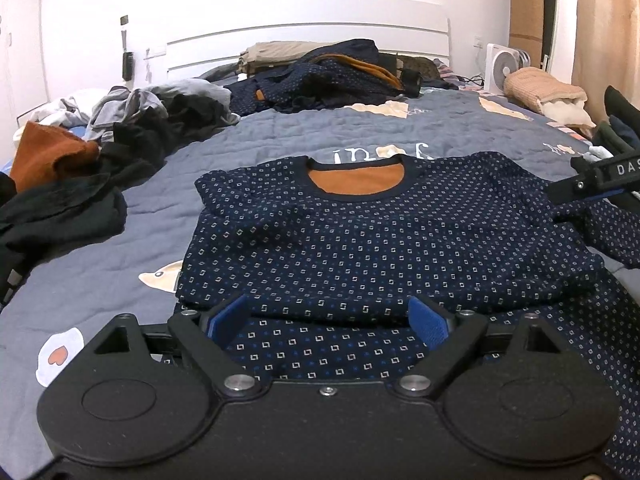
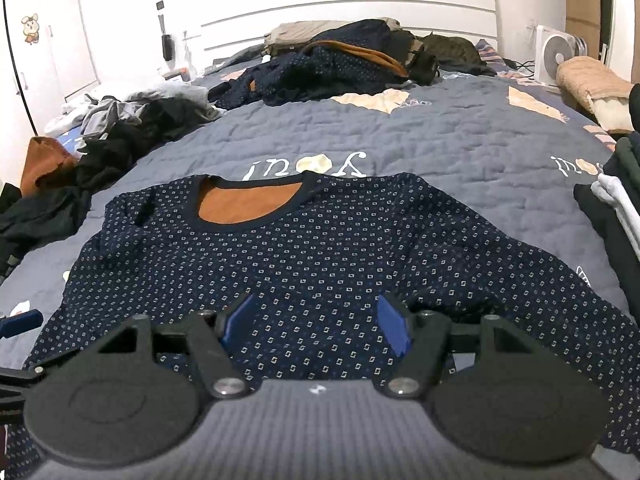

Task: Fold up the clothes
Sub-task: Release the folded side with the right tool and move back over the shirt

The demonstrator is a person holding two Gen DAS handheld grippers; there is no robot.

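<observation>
While both grippers hover low over the near hem of the top, neither grips anything. The left gripper (image 1: 330, 322) has its blue pads (image 1: 430, 320) spread wide, with patterned cloth lying flat below the gap and no pad pressing on it. The right gripper (image 2: 316, 326) also stands apart, its jaws somewhat narrower than the left's, and the cloth beneath them lies loose.

The top (image 2: 304, 256), dark navy with small square dots and an orange lining at the neck, lies spread on the grey quilt (image 2: 440, 136), neck toward the headboard (image 2: 360, 12). In the left wrist view its left sleeve is folded across the chest, while the right sleeve runs out to the side, under the right gripper, which shows at that view's right edge.

Farther out, a heap of black and grey clothes (image 1: 132, 136) sits on the left side of the bed, with an orange garment (image 1: 48, 152) beside it. Near the headboard lies another pile (image 2: 340, 68) with a matching dotted piece. A small white fan (image 2: 554, 56) stands at the far right, next to a tan folded blanket (image 2: 592, 84).
</observation>
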